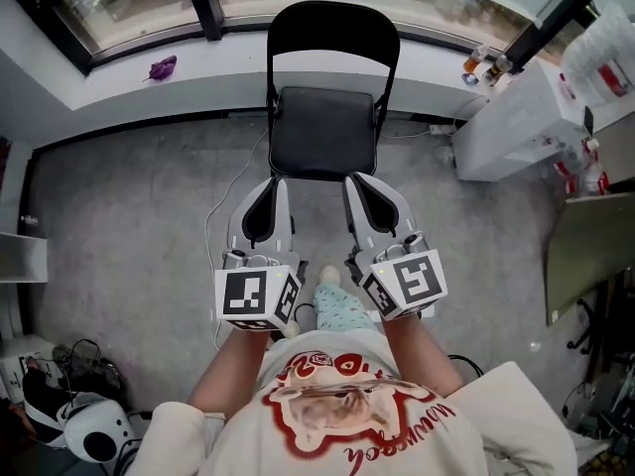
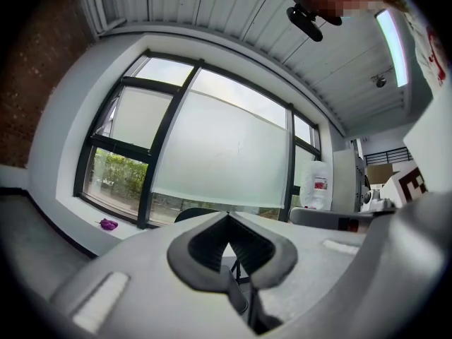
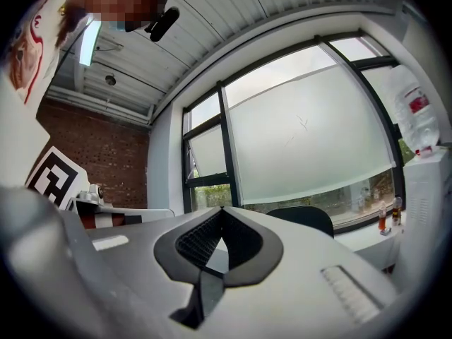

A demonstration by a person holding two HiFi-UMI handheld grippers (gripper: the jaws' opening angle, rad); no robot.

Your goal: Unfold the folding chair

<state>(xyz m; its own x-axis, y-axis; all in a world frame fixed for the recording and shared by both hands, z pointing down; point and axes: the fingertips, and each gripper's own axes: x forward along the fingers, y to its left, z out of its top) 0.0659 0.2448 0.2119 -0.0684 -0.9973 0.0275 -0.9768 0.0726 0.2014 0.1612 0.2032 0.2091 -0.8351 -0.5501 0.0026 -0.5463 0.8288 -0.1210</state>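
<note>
1 folding chair (image 1: 322,132), black, stood open on floor (image 1: 129,226) by window (image 1: 129,8) | left gripper (image 1: 270,182) jaws together, empty | right gripper (image 1: 361,179) likewise, both near its front edge | 1 purple item (image 1: 163,67) on sill (image 1: 89,92)

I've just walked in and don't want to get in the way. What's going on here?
A person stands facing a black folding chair near the window, with a hand-held gripper in each hand. The chair stands open, seat down and backrest up. The left hand-held gripper and the right hand-held gripper point towards the chair. Both are shut with nothing between their jaws, so neither holds it.
</note>
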